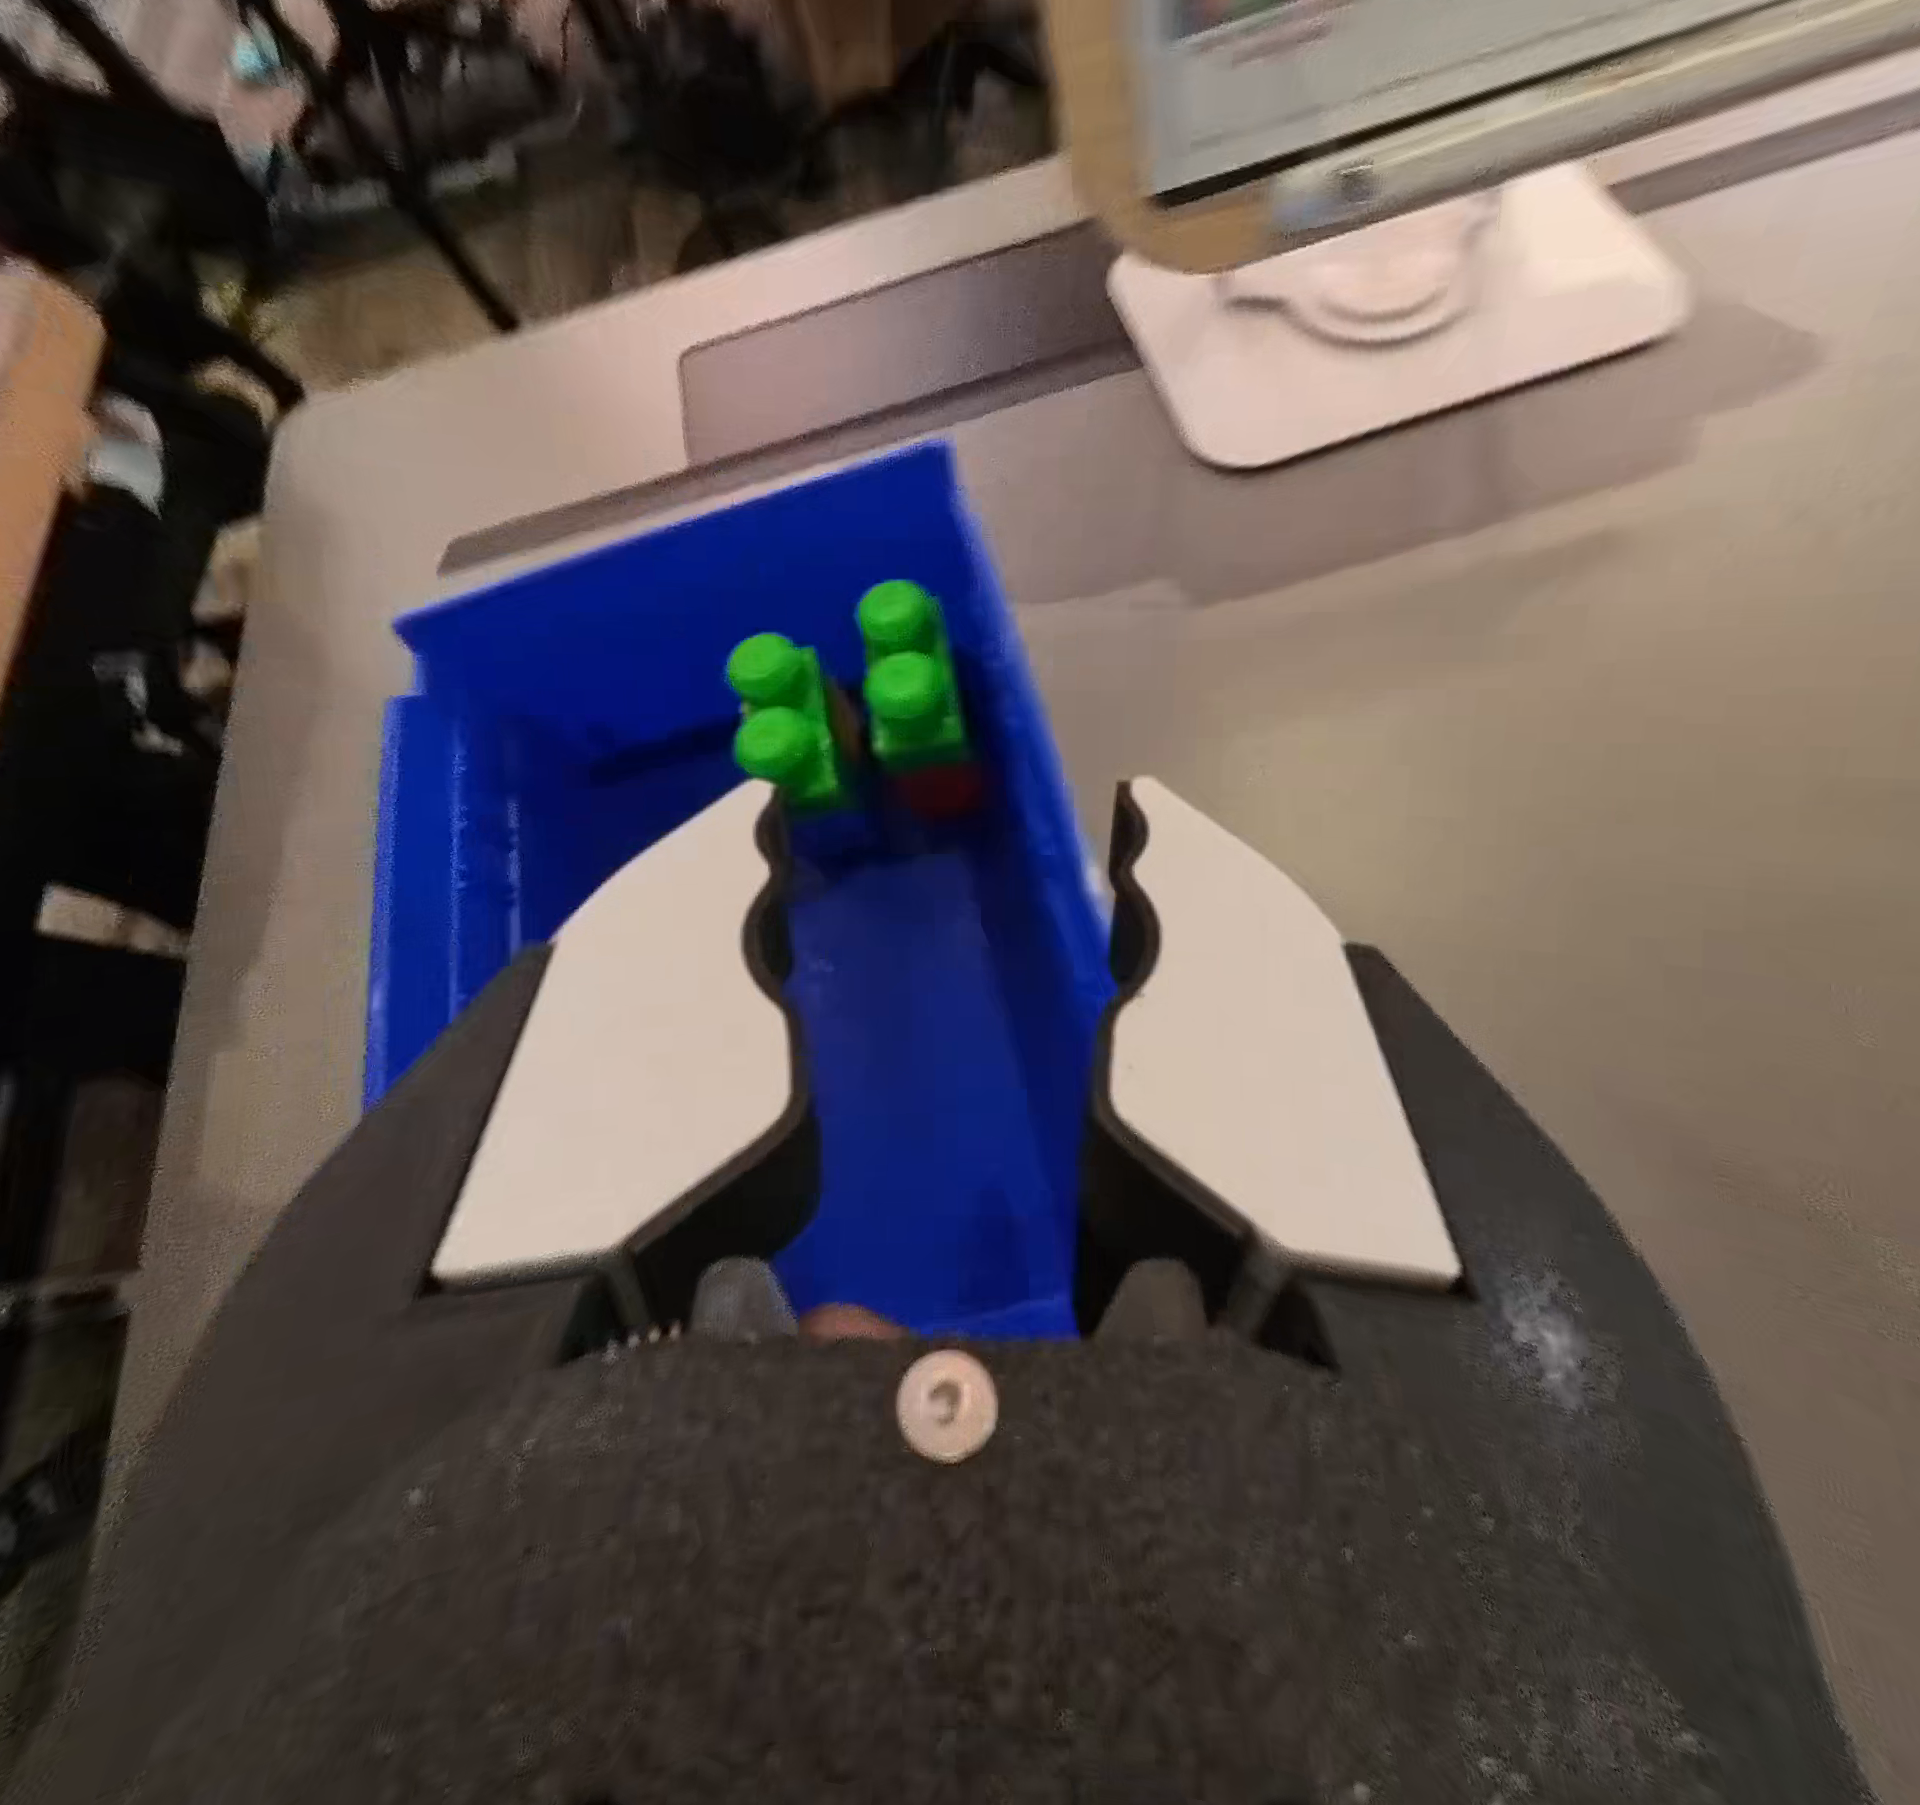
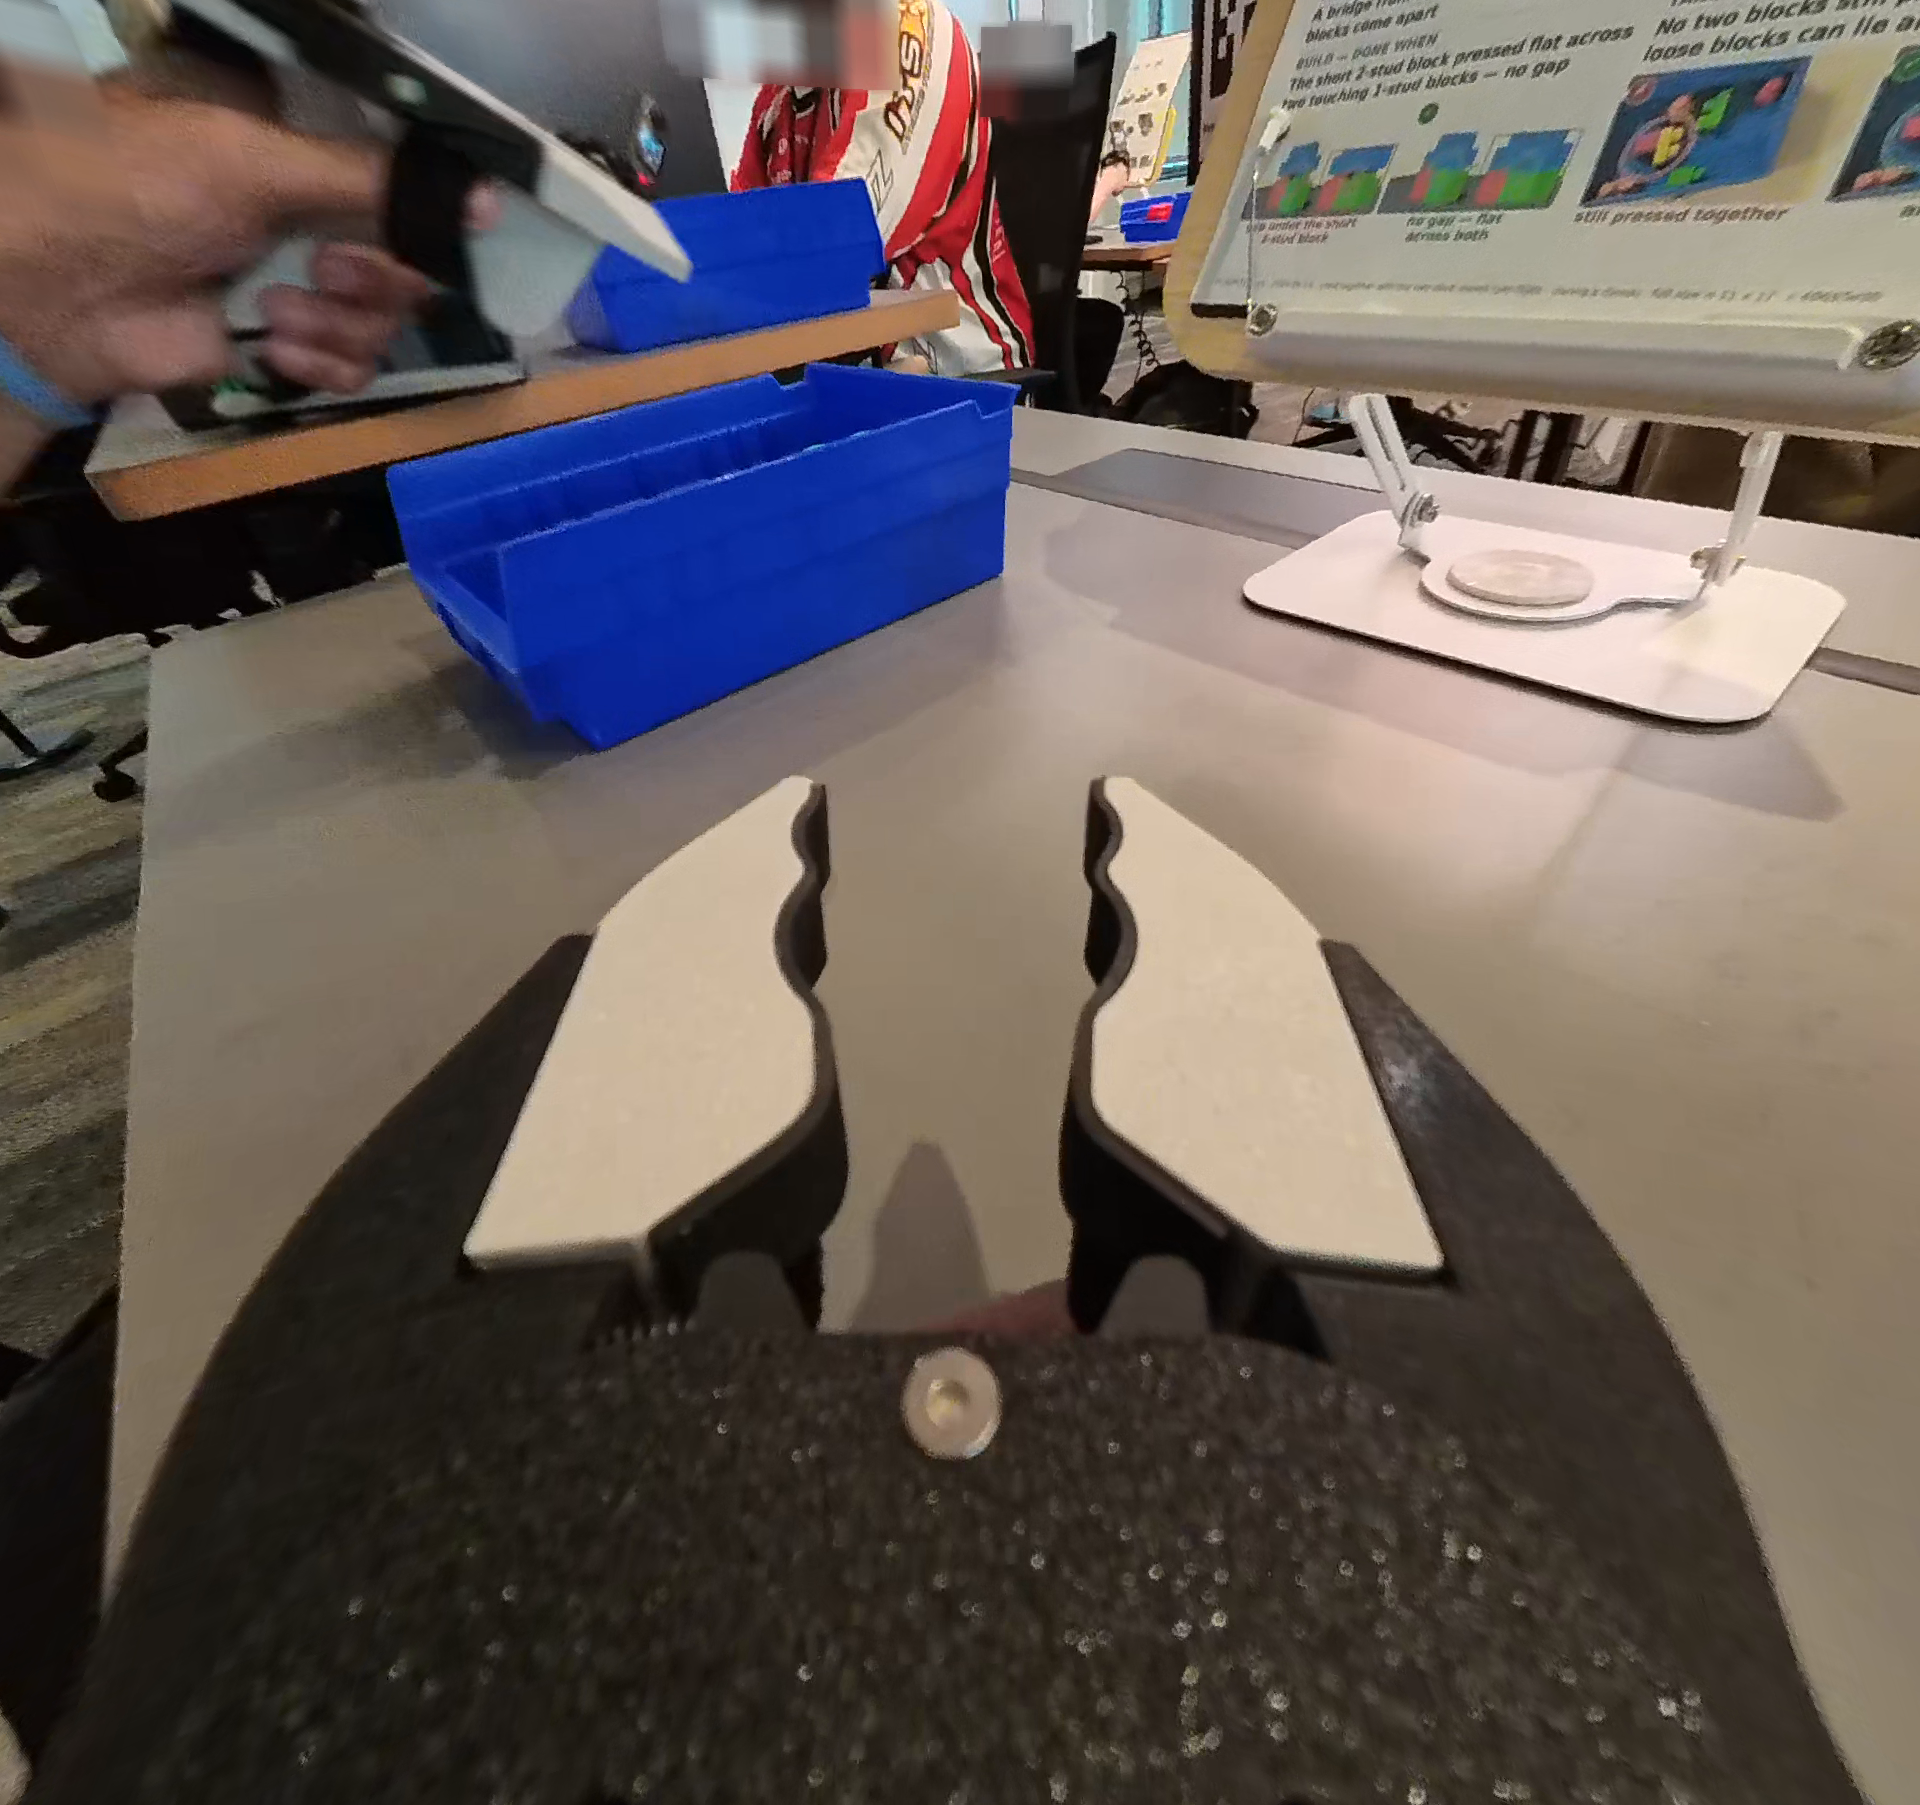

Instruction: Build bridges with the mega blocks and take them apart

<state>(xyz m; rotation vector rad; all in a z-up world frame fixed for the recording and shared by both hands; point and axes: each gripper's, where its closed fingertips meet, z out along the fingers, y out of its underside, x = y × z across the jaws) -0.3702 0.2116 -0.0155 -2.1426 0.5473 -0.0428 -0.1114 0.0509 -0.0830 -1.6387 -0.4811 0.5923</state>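
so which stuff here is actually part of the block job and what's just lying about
Job:
- green blocks
- blue bin holding them
- left gripper, open above the bin
- right gripper, open over the table

Lying about:
- instruction board on white stand
- second blue bin behind

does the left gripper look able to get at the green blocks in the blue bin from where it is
Probably yes. The left gripper is open and poised over the blue bin, whose top is open, with the green blocks just beyond its fingertips and nothing between. The bin wall close beside the right-hand block may crowd a finger.
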